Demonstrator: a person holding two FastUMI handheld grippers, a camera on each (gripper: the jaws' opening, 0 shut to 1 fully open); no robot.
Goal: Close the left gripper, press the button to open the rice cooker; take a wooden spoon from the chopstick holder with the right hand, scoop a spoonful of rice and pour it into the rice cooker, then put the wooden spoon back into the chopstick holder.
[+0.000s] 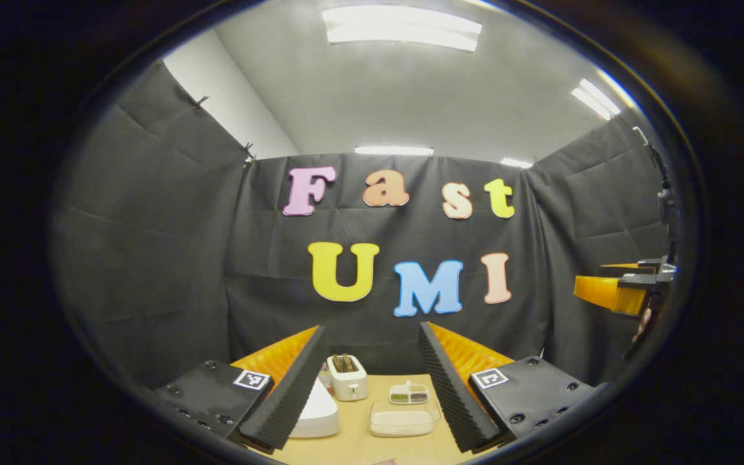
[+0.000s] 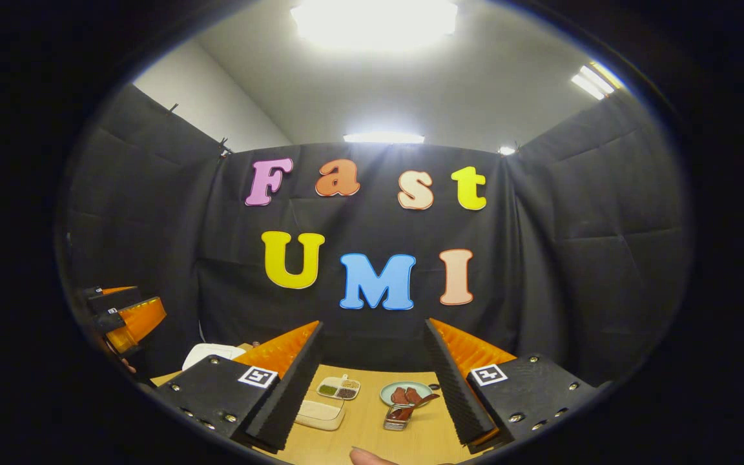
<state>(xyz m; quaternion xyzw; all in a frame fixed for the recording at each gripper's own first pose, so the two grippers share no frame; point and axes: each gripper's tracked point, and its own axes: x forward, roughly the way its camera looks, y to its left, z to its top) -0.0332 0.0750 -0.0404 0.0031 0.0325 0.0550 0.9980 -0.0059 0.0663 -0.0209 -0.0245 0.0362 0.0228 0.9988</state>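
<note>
Two grippers up in the air, both with jaws spread wide, gripping nothing. Left gripper (image 1: 372, 381) hanging over a wooden surface (image 1: 359, 445) with one white rice cooker (image 1: 316, 413) low down, right beside its left finger, lid down. One white toaster (image 1: 347, 376) behind that, one clear tub of rice (image 1: 403, 420) between the jaws, one little divided dish (image 1: 409, 393) past it. Right gripper (image 2: 372, 381) looking down on the rice tub (image 2: 320, 414), divided dish (image 2: 339, 387), one green plate (image 2: 405, 392) and one metal chopstick holder (image 2: 398, 416) with a spoon handle poking out, sitting between the jaws but well below.
</note>
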